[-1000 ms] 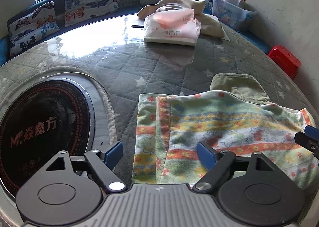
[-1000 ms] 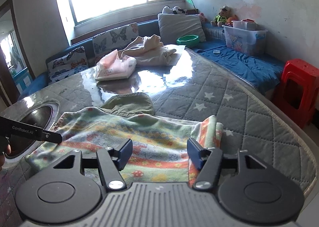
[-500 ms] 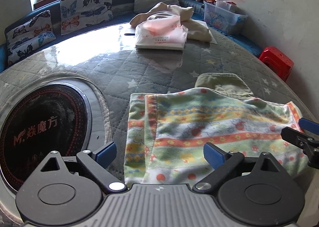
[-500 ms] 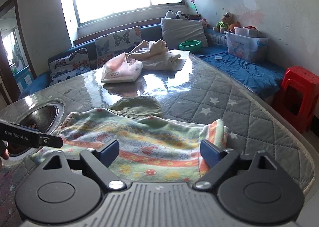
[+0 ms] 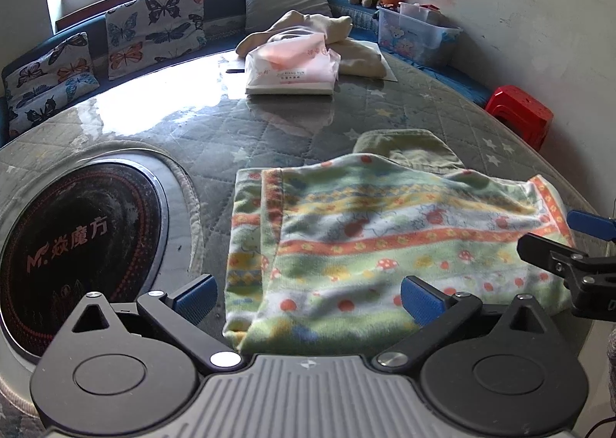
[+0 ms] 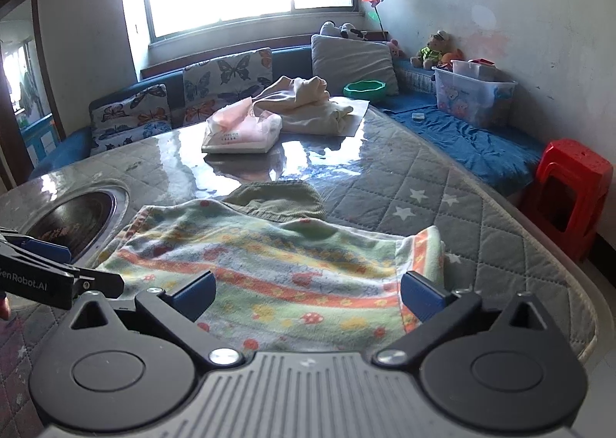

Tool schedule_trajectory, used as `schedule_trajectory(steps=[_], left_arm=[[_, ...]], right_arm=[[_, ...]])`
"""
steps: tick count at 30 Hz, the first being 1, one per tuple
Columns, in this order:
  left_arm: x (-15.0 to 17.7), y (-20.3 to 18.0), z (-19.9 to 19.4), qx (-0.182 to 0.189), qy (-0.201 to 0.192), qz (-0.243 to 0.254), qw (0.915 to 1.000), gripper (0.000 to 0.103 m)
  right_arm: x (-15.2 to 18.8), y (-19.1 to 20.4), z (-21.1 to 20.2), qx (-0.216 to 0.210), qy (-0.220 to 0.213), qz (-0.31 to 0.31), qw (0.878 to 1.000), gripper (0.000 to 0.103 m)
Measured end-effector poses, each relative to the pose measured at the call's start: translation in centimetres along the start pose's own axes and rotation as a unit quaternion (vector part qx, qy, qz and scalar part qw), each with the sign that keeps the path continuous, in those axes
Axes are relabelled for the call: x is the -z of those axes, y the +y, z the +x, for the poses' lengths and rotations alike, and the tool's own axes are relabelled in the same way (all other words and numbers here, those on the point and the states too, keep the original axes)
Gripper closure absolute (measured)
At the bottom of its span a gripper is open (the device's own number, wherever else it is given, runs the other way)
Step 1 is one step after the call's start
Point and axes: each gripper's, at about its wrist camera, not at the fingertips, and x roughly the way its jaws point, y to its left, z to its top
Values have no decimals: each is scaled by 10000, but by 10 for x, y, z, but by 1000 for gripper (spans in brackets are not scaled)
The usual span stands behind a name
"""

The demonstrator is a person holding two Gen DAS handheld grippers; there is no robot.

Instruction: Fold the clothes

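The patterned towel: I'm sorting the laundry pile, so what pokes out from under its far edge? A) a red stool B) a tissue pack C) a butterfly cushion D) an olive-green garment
D: an olive-green garment shows past the far edge of the patterned towel, partly covered by it.

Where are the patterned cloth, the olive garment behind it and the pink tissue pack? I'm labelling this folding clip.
patterned cloth (image 5: 404, 241), left wrist view, on its orange stripe.
olive garment (image 6: 277, 197), right wrist view, middle of the part showing.
pink tissue pack (image 5: 292, 70), left wrist view, its front face.
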Motion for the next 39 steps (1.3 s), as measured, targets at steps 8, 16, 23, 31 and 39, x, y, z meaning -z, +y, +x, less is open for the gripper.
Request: schedule_trajectory(steps=[8,16,23,31,39], left_arm=[[10,-9,-10,-124,-158,166,9997,0],[20,-18,-18,-137,-310,389,9987,0],[27,-17,-20,-105,-160,329,9993,0],[37,-18,-23,-120,-24,242,9996,0],[47,-25,-30,-39,-36,266,9996,0]], right_arm=[[5,5,-10,26,-71,-19,10000,0],[11,12,-13,196,17,-143,9997,0],[12,12,-21,178,-95,-44,9998,0],[18,13,-28,136,-128,-6,9998,0],[26,16,-34,96,-109,-3,9999,0]])
